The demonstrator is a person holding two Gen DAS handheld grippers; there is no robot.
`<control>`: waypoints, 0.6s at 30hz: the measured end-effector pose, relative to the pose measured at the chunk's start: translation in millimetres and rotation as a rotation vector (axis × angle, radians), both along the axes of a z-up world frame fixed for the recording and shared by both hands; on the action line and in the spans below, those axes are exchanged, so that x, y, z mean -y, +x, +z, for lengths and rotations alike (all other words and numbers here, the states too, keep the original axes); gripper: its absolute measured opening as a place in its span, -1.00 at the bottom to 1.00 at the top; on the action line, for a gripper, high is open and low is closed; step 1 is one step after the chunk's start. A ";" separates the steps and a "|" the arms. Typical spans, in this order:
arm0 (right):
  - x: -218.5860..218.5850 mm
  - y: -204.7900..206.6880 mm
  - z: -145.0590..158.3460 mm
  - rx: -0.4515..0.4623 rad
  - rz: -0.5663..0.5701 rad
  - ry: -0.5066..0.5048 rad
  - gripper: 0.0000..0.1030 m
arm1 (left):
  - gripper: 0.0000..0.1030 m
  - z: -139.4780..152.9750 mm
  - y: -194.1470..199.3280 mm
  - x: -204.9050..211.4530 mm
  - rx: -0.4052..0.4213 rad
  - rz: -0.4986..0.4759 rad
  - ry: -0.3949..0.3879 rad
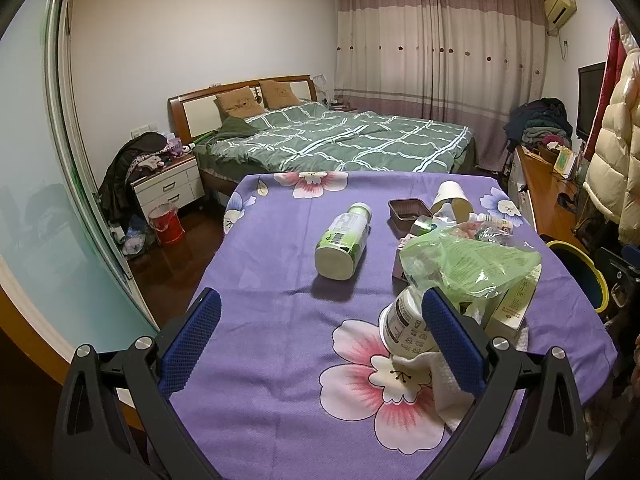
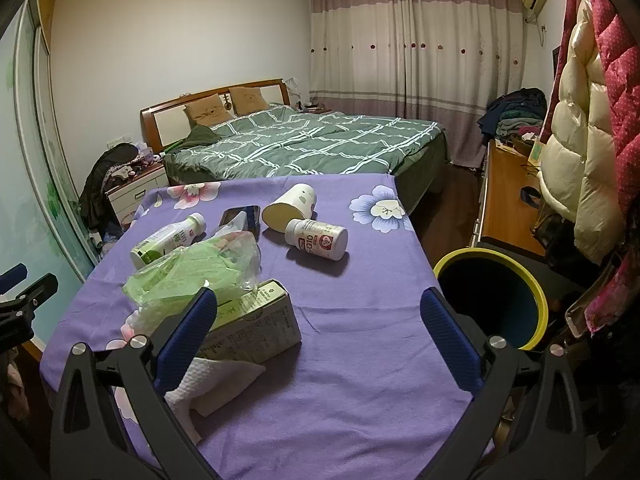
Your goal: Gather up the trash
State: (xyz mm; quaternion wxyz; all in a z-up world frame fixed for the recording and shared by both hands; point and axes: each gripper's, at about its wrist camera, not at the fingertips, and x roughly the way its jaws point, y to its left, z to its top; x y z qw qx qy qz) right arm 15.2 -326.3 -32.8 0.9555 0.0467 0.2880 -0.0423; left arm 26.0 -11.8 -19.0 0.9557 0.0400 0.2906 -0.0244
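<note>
Both tongs wide apart and empty, green bag [image 1: 468, 260] half hiding a carton [image 1: 514, 304], bin [image 2: 532, 292] cut off by right tongs [image 2: 320, 312]

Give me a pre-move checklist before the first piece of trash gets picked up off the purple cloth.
1. Left gripper open, holding nothing: ok.
2. Right gripper open, holding nothing: ok.
3. Yellow-rimmed bin mouth unobstructed, beside the table's right edge: ok.
4. Carton in front of the right gripper, reachable: ok, though the green bag lies partly over it.
5. Green-label bottle lying apart, free to grasp: ok.
6. Bin depth or contents: cannot tell.
</note>
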 end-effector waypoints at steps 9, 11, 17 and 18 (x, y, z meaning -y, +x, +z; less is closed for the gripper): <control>-2.8 2.7 -1.8 -0.005 0.001 0.000 0.88 | 0.93 -1.3 0.2 -0.1 -0.008 -0.003 0.002; -3.6 4.3 -2.1 -0.007 0.002 0.000 0.88 | 0.93 -1.0 0.8 0.1 -0.011 -0.005 0.003; -6.6 11.2 -3.5 -0.009 0.009 -0.003 0.88 | 0.93 1.4 1.4 -2.1 -0.003 -0.001 0.003; -7.5 12.0 -3.9 -0.010 0.011 -0.004 0.88 | 0.93 1.2 1.6 -2.6 -0.003 0.000 0.000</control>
